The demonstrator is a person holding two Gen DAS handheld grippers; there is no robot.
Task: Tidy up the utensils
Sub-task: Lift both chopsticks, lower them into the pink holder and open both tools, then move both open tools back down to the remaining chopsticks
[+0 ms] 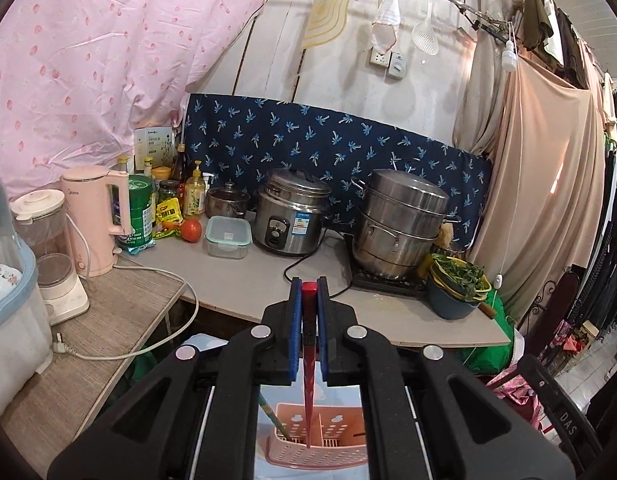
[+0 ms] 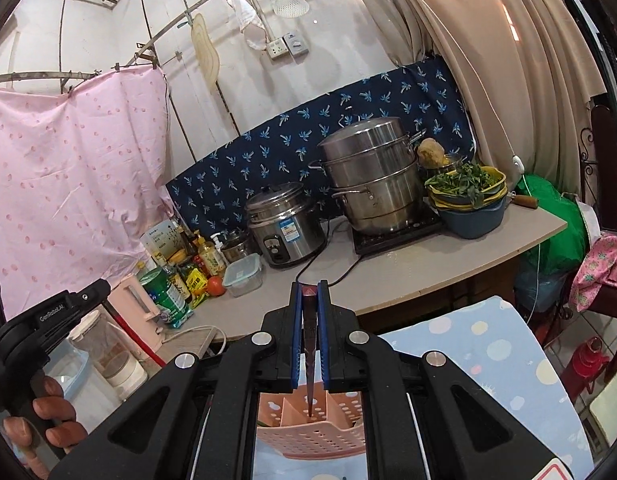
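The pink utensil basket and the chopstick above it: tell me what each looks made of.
Pink utensil basket: apparently moulded plastic with a matte finish, judging by its perforated walls and thin dividers. Red chopstick: seemingly lacquered wood or plastic; smooth, glossy, tapering to a point. The look cannot settle which.

both fisheye views are evenly and softly lit, fairly bright, with no hard shadows. a warm glare streak falls on the beige curtain [image 1: 556,184] at 3 o'clock in the left view. straight lines bow strongly toward the rims, where a dark vignette closes in. focus is sharp across the middle.
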